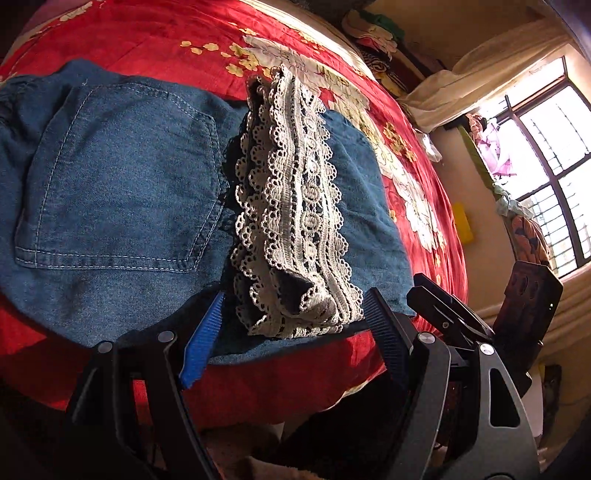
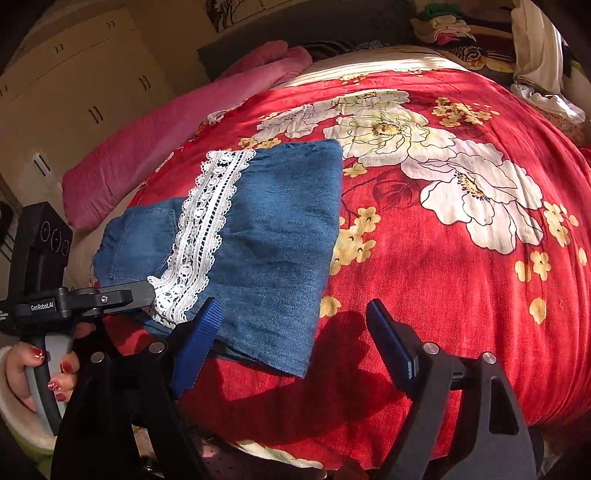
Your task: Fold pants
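Observation:
The denim pants (image 1: 122, 192) lie folded on the red flowered bedspread (image 1: 155, 33), back pocket up, with a white lace hem (image 1: 295, 206) folded across them. My left gripper (image 1: 291, 325) is open, its fingers on either side of the lace's near end. In the right wrist view the folded pants (image 2: 273, 236) and the lace strip (image 2: 203, 229) lie left of centre. My right gripper (image 2: 295, 332) is open and empty, above the near right corner of the fold. The left gripper (image 2: 144, 291) shows at the lace's near end.
A pink pillow (image 2: 166, 129) lies along the bed's far left. Piled clothes (image 2: 443, 26) sit at the far edge. A white wardrobe (image 2: 74, 85) stands beyond. A window (image 1: 546, 155) and the other gripper's body (image 1: 524, 295) are at the right.

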A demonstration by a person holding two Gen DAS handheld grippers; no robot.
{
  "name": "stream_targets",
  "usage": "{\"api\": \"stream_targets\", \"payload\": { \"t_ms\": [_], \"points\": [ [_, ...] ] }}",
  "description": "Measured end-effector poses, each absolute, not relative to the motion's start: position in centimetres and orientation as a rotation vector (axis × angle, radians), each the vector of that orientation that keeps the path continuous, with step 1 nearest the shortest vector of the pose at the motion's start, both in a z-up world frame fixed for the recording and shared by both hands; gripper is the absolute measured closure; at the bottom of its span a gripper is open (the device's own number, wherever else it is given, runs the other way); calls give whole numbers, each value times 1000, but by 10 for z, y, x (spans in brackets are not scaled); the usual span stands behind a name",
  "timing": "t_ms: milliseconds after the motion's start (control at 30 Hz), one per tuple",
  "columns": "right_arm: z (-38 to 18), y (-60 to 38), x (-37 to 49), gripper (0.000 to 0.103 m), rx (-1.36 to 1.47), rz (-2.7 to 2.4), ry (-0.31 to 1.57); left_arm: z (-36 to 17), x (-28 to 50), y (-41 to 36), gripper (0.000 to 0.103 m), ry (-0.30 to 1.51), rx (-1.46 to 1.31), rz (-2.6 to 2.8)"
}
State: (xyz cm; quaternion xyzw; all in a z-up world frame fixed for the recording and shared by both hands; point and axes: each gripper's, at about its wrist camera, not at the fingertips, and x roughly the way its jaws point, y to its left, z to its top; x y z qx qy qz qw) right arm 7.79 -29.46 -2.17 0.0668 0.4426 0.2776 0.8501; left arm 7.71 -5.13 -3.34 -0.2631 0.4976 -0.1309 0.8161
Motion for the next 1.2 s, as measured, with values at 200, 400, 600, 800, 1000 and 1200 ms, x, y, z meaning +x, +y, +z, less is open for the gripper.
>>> {"api": "stream_targets", "payload": {
  "t_ms": [200,400,600,800,1000,1200],
  "points": [
    [-34,-290,85,35,170,618,978,-44,79,-52,74,1074,-543,-262],
    [-36,-281,81,74,126,648,986,-36,68,-55,84,1073,-499,-284],
    [-44,-281,80,72,112,625,1001,-40,59,-61,85,1072,-420,-263],
    [-44,-275,77,70,66,607,987,-45,60,-61,83,1068,-402,-258],
    [-45,-274,78,70,60,599,985,-45,59,-61,83,1063,-400,-263],
    [-32,-282,71,54,74,575,958,-35,56,-60,78,1049,-381,-274]
  ]
}}
